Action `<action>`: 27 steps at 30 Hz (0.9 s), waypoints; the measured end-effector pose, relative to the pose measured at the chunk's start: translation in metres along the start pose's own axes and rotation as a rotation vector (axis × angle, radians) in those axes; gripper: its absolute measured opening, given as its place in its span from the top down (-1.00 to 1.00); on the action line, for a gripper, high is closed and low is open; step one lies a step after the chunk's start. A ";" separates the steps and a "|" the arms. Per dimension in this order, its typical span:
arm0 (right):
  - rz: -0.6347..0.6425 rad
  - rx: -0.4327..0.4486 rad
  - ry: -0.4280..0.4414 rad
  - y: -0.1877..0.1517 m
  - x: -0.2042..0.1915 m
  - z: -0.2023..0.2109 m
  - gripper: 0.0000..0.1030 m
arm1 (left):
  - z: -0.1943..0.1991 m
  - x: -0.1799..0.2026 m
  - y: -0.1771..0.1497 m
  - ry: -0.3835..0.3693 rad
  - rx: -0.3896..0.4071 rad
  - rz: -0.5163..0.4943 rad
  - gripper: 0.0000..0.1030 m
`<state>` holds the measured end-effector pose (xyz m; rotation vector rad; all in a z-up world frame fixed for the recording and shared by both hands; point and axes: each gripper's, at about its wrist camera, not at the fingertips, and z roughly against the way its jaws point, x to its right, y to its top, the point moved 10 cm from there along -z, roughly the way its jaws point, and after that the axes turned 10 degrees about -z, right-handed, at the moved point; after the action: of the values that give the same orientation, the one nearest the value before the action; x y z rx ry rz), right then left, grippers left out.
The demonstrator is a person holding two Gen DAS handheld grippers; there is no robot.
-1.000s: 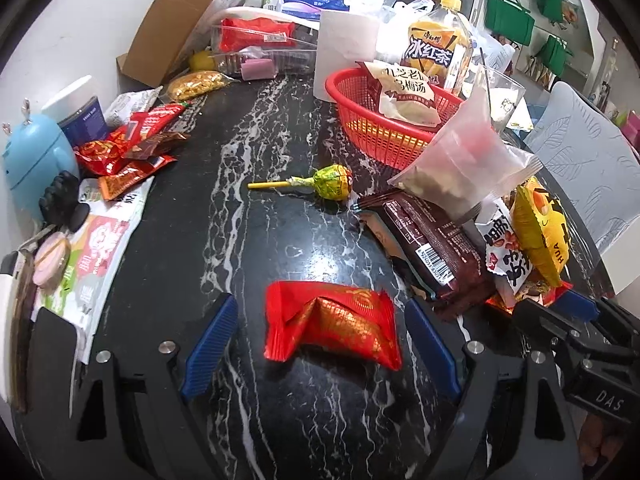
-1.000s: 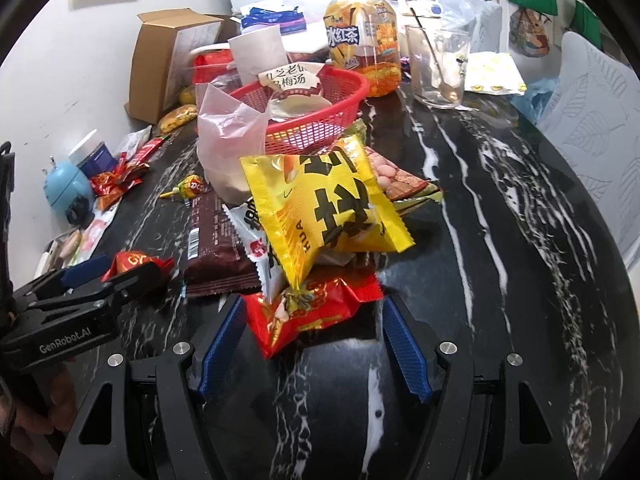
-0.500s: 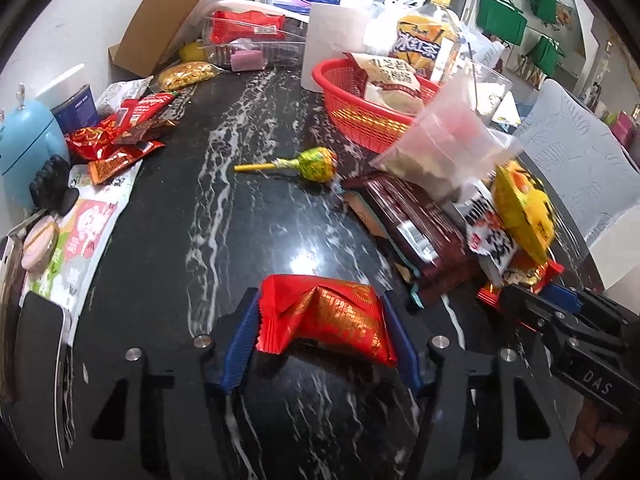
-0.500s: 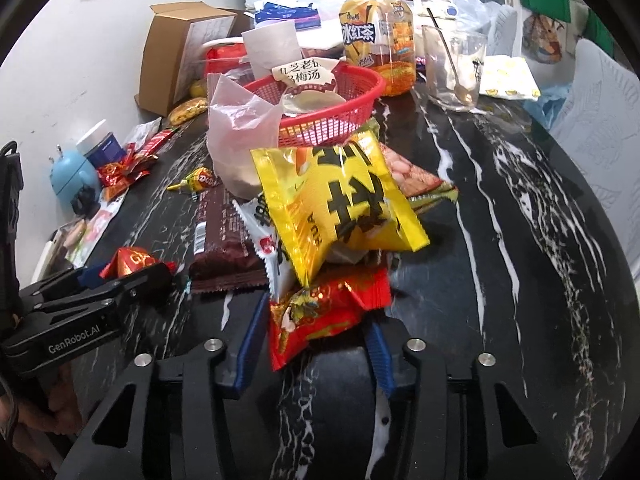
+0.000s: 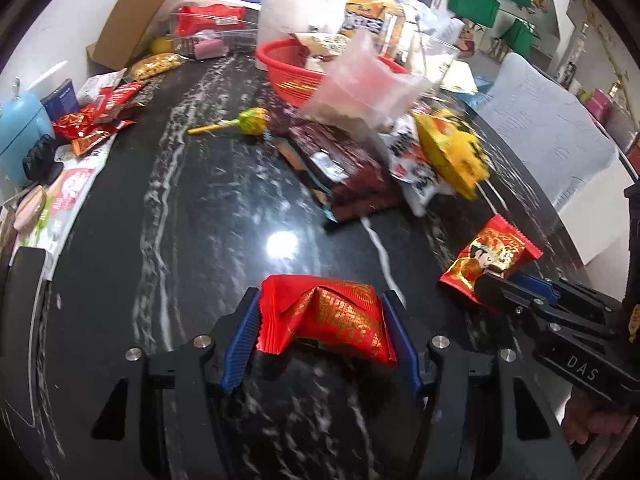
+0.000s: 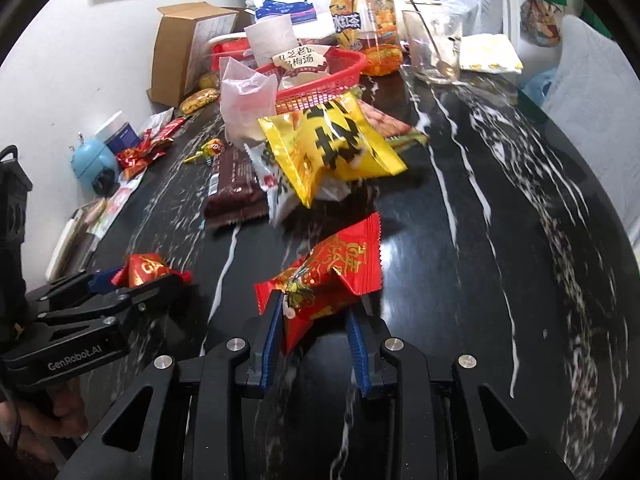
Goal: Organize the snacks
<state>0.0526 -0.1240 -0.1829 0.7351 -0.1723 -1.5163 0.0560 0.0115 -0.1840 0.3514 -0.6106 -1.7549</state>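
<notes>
Both red snack packets are pulled back from the pile (over the black table): we see our left gripper clamped on one packet, our right gripper squeezing the other.

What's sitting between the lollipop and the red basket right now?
In the left wrist view, only bare black tabletop lies between the lollipop and the red basket; nothing else sits there.

The red basket is half hidden behind a clear bag; both are blurred.
</notes>
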 end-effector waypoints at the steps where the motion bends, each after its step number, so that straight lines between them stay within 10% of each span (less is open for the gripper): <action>1: -0.004 -0.001 0.001 -0.004 0.002 0.003 0.43 | 0.001 0.004 -0.001 -0.007 -0.002 -0.004 -0.15; 14: -0.009 -0.029 -0.004 -0.041 0.018 0.036 0.42 | 0.010 0.049 -0.017 -0.052 -0.023 -0.099 -0.15; 16: -0.016 -0.018 -0.006 -0.041 0.021 0.038 0.29 | 0.009 0.049 -0.016 -0.047 -0.022 -0.103 -0.15; 18: -0.025 0.005 -0.018 -0.037 0.024 0.038 -0.31 | 0.009 0.048 -0.016 -0.045 -0.022 -0.103 -0.15; 27: 0.000 0.018 -0.059 -0.030 0.025 0.032 -0.34 | 0.008 0.046 -0.016 -0.034 -0.022 -0.105 -0.15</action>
<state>0.0126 -0.1550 -0.1824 0.7051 -0.2304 -1.5387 0.0265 -0.0281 -0.1828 0.3442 -0.6063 -1.8702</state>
